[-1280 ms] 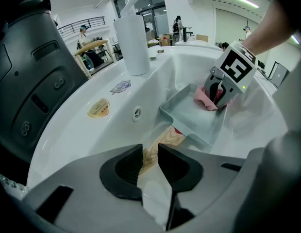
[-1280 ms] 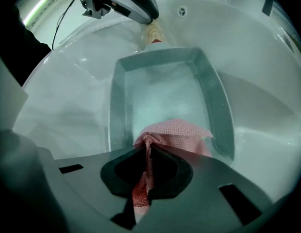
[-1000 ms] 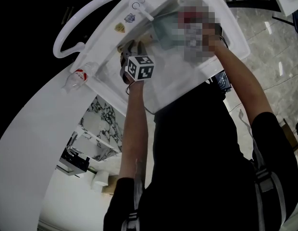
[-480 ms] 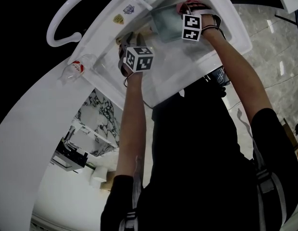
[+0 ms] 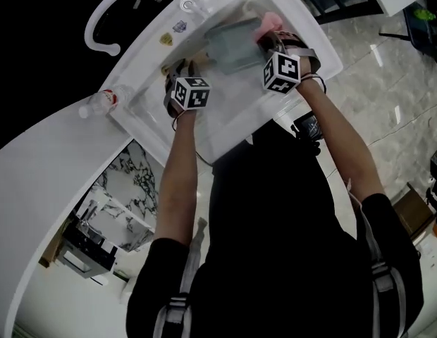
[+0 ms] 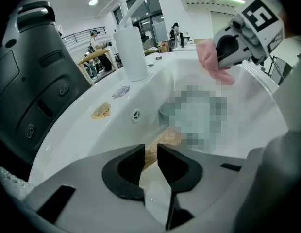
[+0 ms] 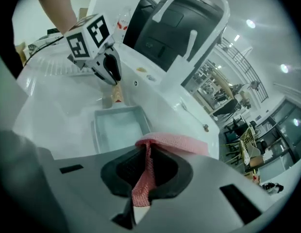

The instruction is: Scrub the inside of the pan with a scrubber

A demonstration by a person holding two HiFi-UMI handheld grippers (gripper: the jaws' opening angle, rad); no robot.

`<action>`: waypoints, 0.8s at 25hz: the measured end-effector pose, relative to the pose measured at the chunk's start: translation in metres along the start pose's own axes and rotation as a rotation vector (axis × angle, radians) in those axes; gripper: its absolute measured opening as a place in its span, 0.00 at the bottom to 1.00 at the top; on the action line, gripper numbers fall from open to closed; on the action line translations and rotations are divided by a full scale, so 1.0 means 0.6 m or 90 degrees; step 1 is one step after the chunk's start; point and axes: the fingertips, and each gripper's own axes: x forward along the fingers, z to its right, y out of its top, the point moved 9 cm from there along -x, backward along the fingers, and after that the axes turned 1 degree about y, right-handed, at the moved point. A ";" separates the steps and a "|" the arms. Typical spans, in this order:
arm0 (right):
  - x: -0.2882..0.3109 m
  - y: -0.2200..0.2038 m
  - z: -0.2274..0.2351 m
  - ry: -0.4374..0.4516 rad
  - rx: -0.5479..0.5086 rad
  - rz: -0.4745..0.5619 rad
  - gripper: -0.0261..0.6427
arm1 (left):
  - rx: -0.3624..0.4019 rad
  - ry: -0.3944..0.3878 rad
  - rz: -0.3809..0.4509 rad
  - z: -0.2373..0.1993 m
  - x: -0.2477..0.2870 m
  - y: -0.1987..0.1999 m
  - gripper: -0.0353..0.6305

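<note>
First, pan slip: the pan could be skated or tipped across the sink once it is pressed by the scrubber. Only the end of its wooden handle is pinched, so little leverage is judged to be available.
Scrubber loss: the pink mesh scrubber is caught by a thin fold only. It could be dragged out of the grip if it is rubbed hard on the pan floor or snagged on the rim.
Scraping: most of the mesh is draped over the top of the fingers, so the pan could be struck by the fingers themselves rather than wiped by the mesh.
Left gripper: its fingers have just been closing and are set narrowly apart, with the end of the wooden handle taken between their tips. It appears to be clamped, though contact is seen only at the very tips.
Right gripper: its fingers are clenched on the scrubber, and a strip of mesh is left hanging between them. Nothing else is touched.
Pan location: it is laid flat in the sink, handle turned toward the left gripper — the right gripper and scrubber are held above it, apart from it.
</note>
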 end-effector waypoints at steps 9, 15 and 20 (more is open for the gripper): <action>-0.161 0.036 -0.021 -0.109 0.051 0.045 0.09 | -0.032 -0.033 0.134 0.029 -0.123 0.046 0.12; -0.256 0.070 -0.041 -0.168 0.160 0.087 0.09 | -0.104 -0.075 0.213 0.037 -0.233 0.009 0.11; -0.326 0.107 -0.066 -0.164 0.279 0.196 0.09 | -0.137 -0.107 0.296 0.025 -0.328 -0.018 0.11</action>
